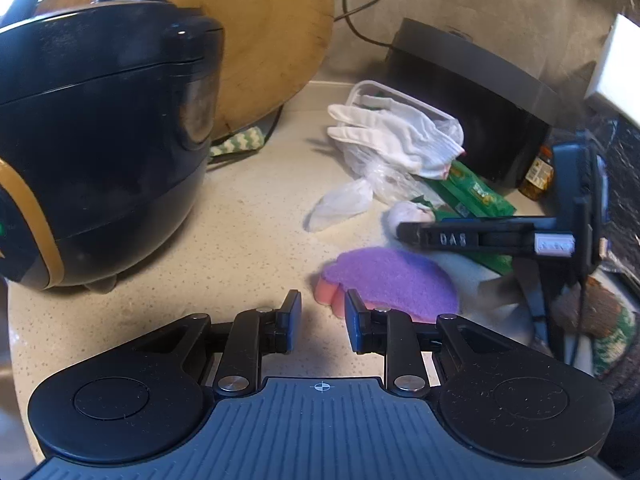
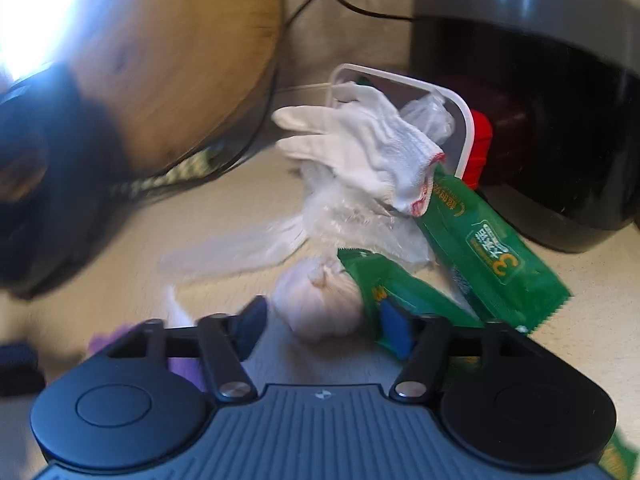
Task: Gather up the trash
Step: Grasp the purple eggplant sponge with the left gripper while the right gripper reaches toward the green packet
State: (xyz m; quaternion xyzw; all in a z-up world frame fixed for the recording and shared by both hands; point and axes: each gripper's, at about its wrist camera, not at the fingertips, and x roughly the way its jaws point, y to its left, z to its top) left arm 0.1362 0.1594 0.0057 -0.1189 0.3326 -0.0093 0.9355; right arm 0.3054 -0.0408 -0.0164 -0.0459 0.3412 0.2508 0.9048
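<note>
On the speckled counter lies a pile of trash: a clear plastic bag (image 1: 344,200), green snack wrappers (image 1: 476,192), a white glove (image 1: 400,136) and a small white knotted bag (image 1: 408,212). In the right wrist view my right gripper (image 2: 324,328) is open, its jaws either side of the knotted bag (image 2: 320,304), with a green wrapper (image 2: 404,292) by the right finger. More wrappers (image 2: 492,260), the glove (image 2: 360,144) and the plastic bag (image 2: 248,244) lie beyond. My left gripper (image 1: 323,312) is open and empty, low over the counter, just short of a purple-and-pink sponge (image 1: 396,280). My right gripper also shows in the left wrist view (image 1: 412,232).
A black rice cooker (image 1: 96,140) stands at the left, a round wooden board (image 1: 272,40) leans behind it. A black appliance (image 1: 480,108) with a cord stands at the back right. A white container (image 2: 460,120) sits under the glove. A jar (image 1: 540,172) stands far right.
</note>
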